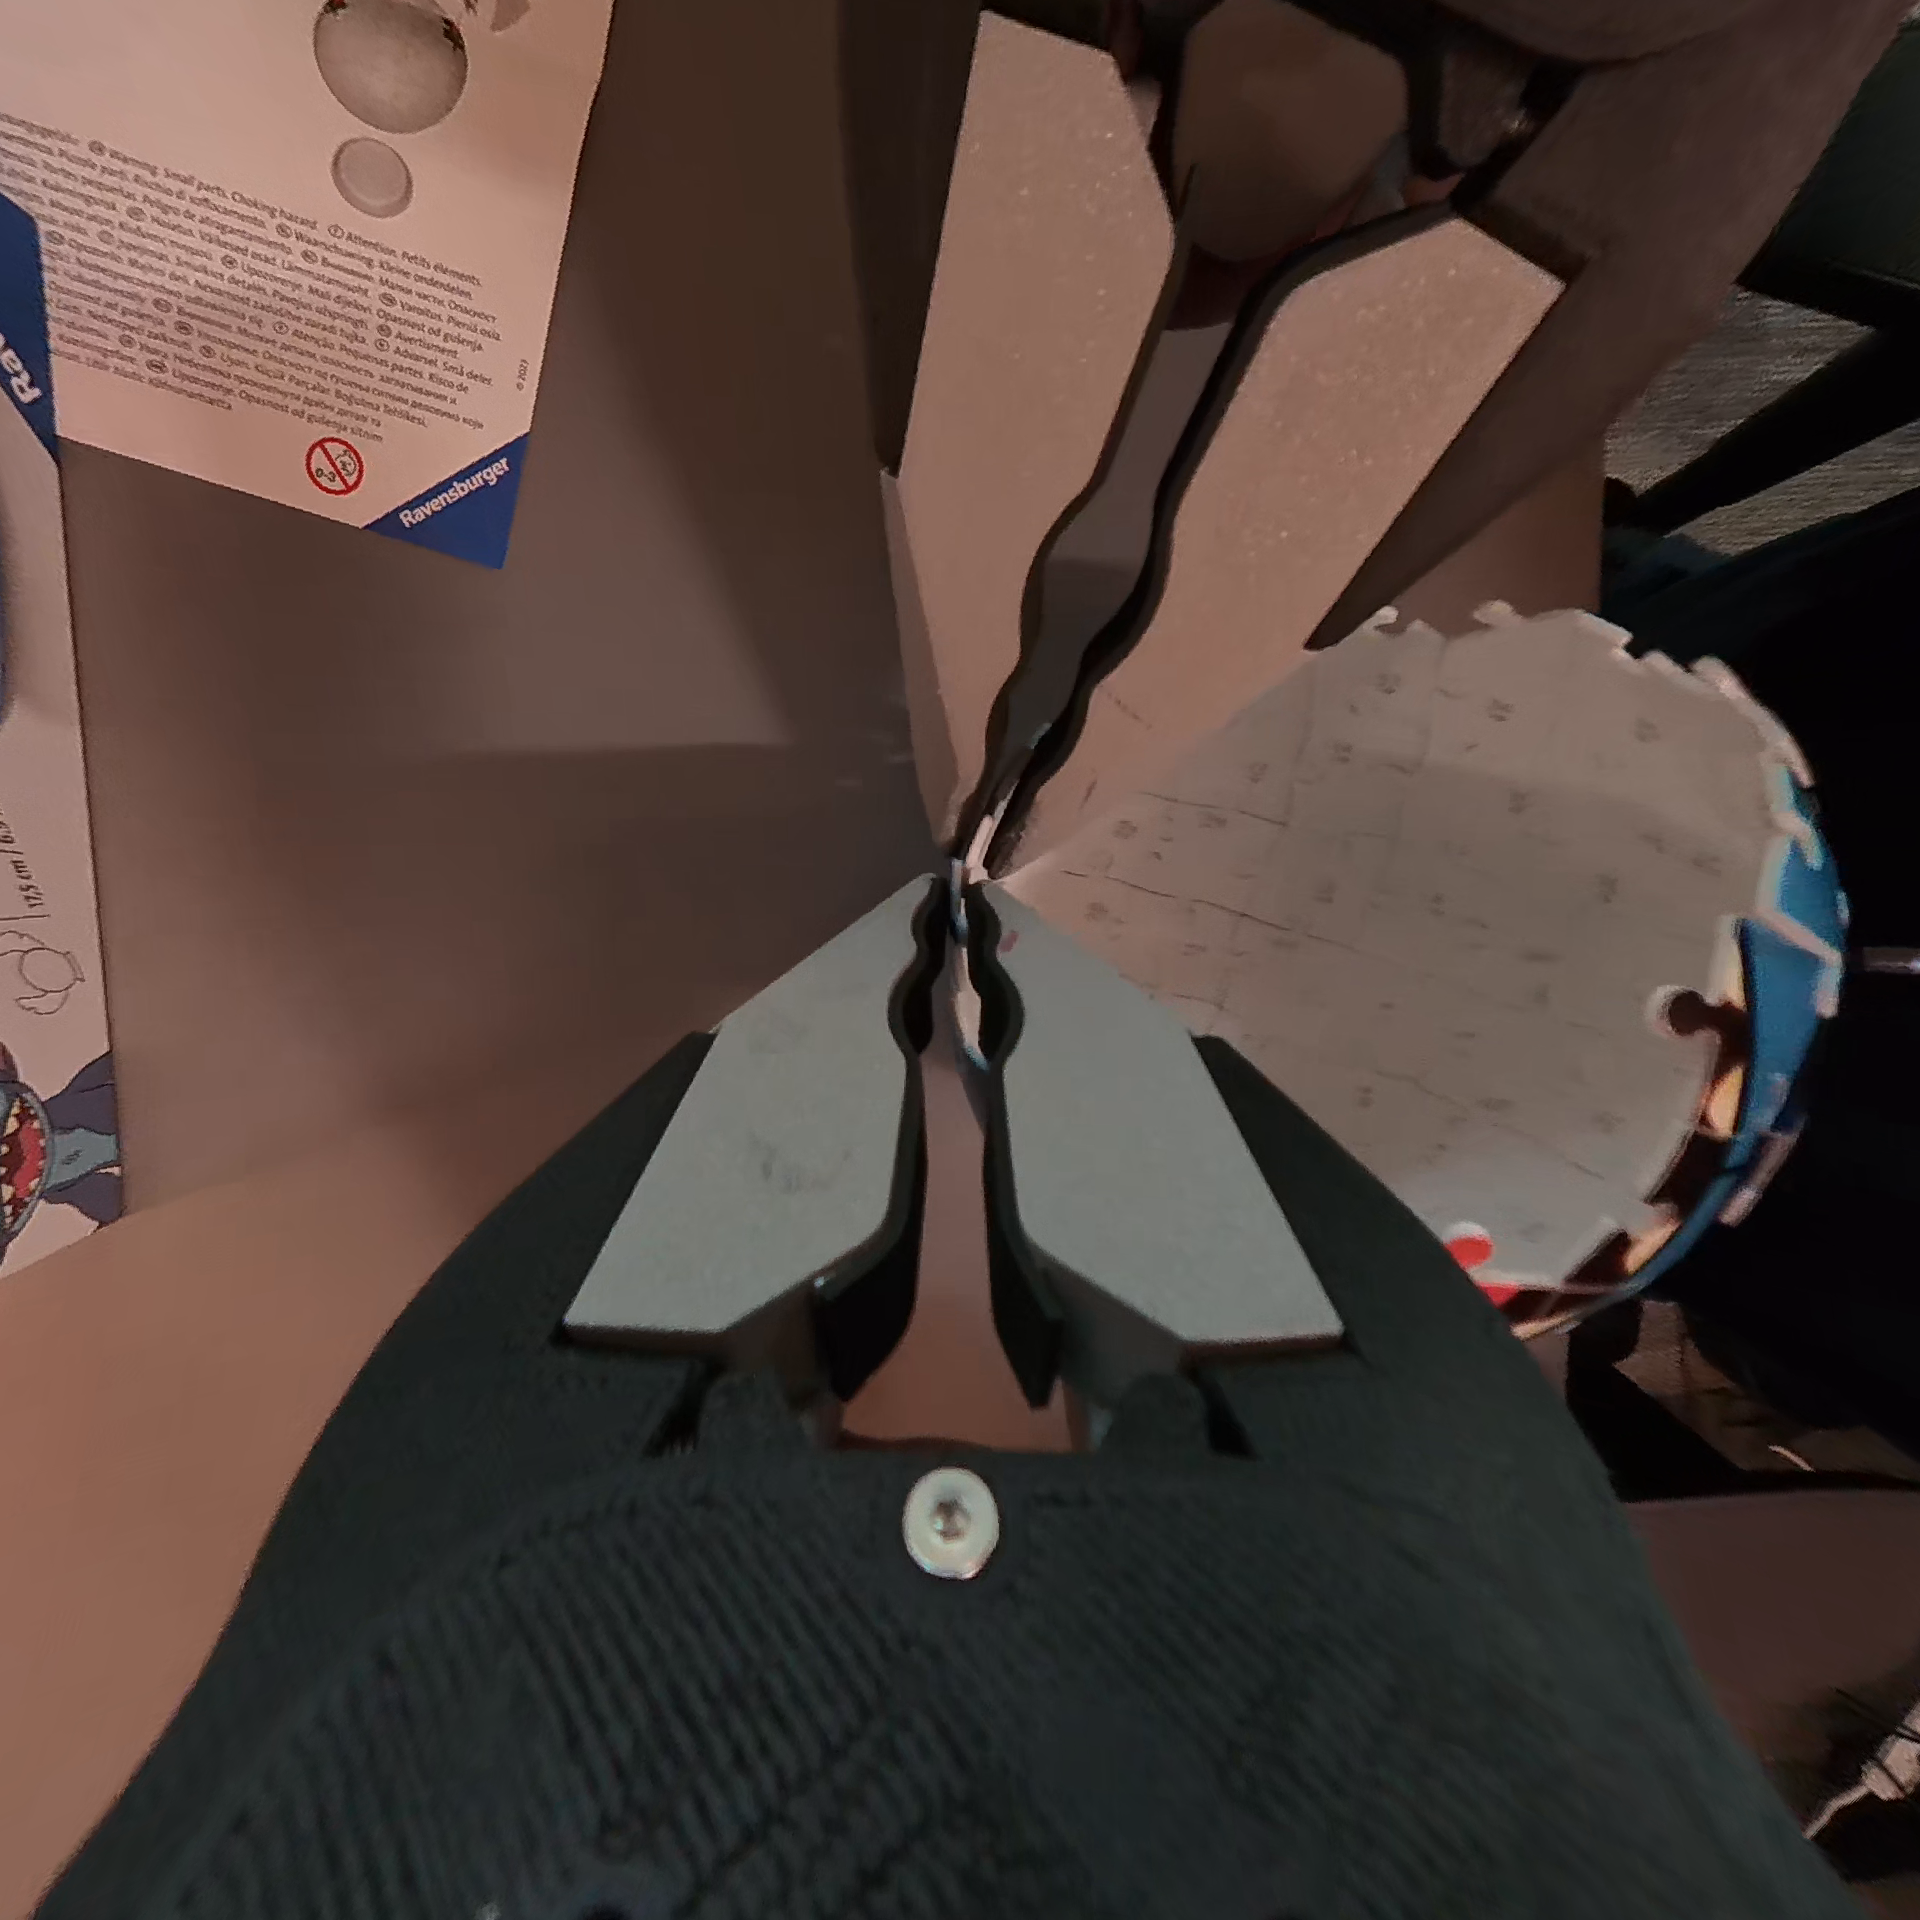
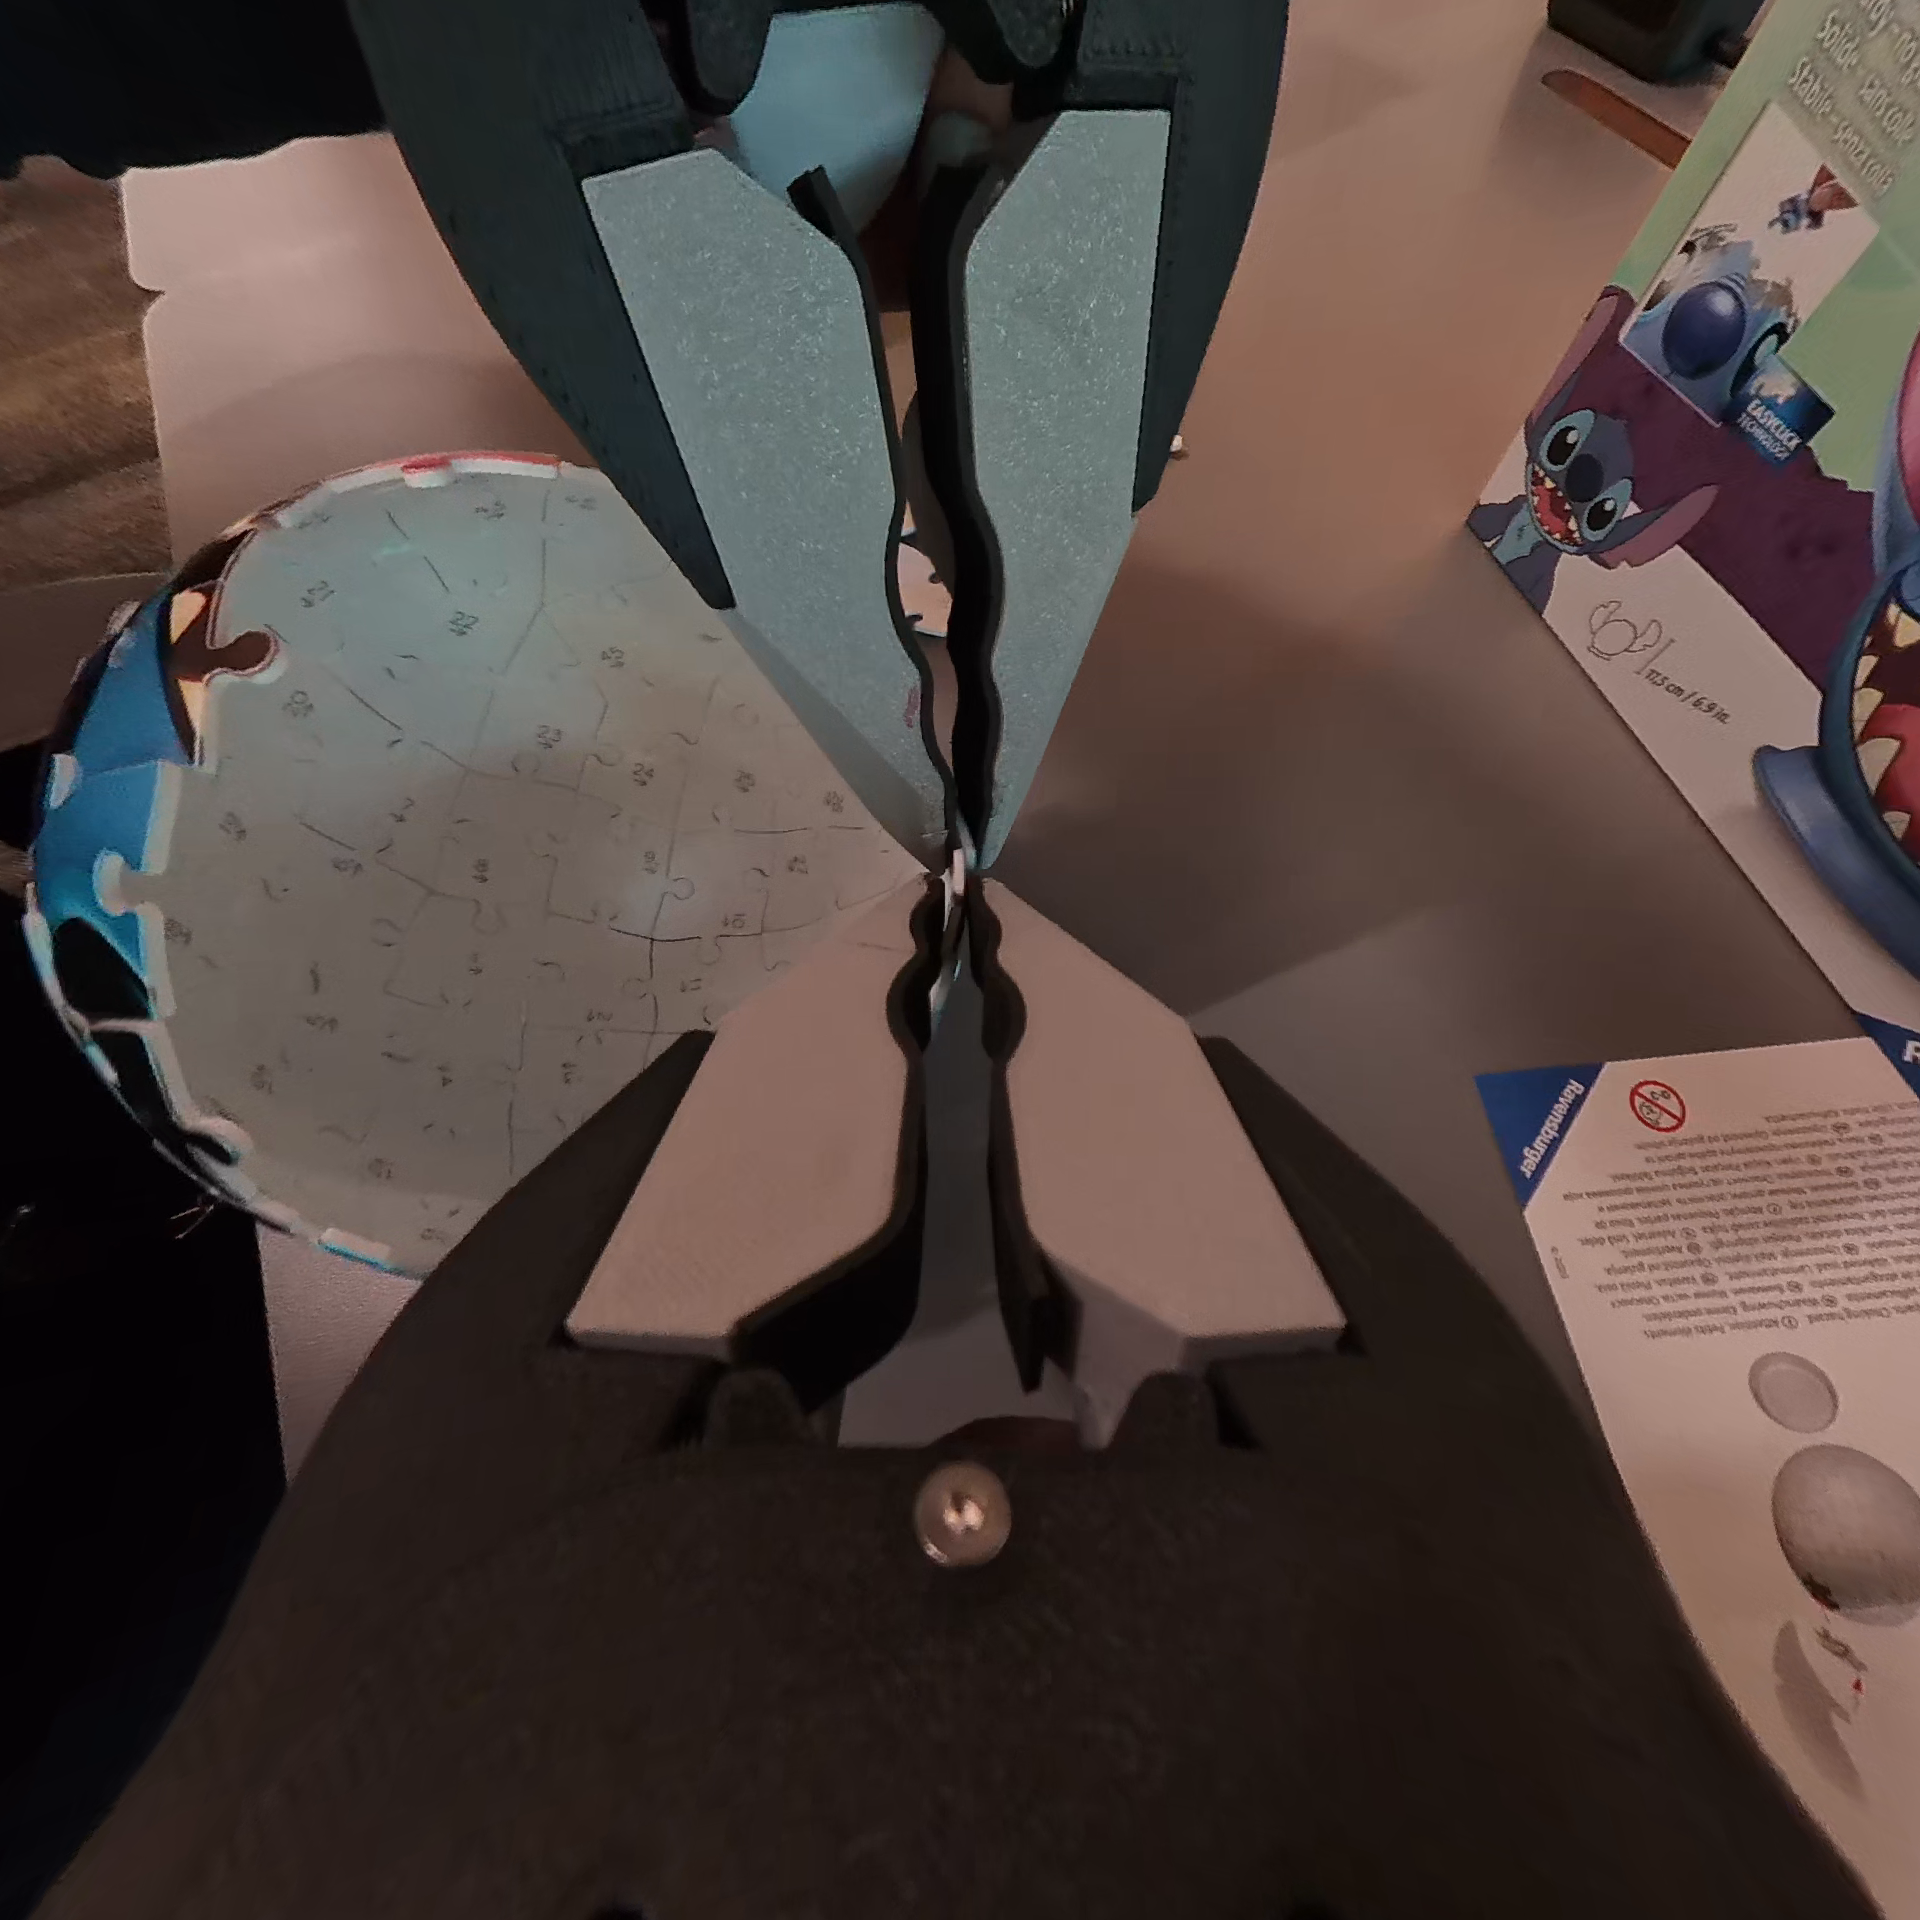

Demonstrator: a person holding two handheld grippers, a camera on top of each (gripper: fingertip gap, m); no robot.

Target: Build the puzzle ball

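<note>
The left tongs (image 1: 961,914) are pressed together on the edge of a small puzzle piece (image 1: 975,997), whose pale edge shows in the narrow slot between the pads. The right tongs (image 2: 958,914) meet them tip to tip from the opposite side, also pinching a thin piece (image 2: 951,935) at the very tips; whether both grip the same piece cannot be told. Just beside the joined tips lies the half-built puzzle ball (image 2: 447,862), a bowl-shaped shell with its pale numbered inside facing up and a blue printed outside, its toothed rim touching the tips. It rests on a light surface (image 2: 1299,779). Farther off lie an instruction sheet (image 2: 1714,1299) and the puzzle box (image 2: 1662,499).
</note>
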